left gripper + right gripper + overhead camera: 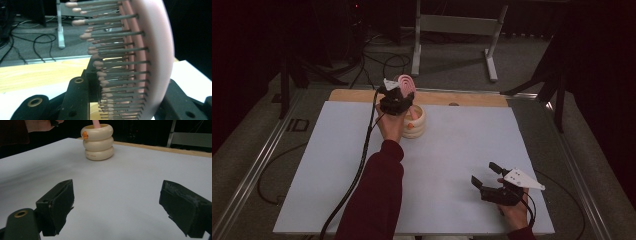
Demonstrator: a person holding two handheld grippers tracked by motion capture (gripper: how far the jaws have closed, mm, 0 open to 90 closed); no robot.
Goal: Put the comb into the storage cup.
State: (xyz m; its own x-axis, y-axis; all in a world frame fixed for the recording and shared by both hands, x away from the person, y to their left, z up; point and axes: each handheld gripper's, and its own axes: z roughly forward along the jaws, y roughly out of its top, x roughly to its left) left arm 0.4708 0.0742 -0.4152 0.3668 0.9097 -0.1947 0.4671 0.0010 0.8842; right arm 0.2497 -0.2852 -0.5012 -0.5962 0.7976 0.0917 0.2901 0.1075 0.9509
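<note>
A pink hairbrush (406, 82) with many grey pins stands upright at the back of the white table (452, 150). My left gripper (398, 102) is shut on it, and in the left gripper view the brush head (155, 62) sits between the black jaws of that gripper (127, 100). Its pink handle (96, 123) reaches down into a cream ringed cup (416, 122) (98, 142) right below. My right gripper (484, 173) rests near the front right of the table, open, with nothing between the jaws (117, 205).
A strip of bare wood (462, 98) runs along the table's far edge. Behind the table a metal stand (452, 25) and loose cables (382, 62) are on the floor. Metal rails (267, 145) flank the table.
</note>
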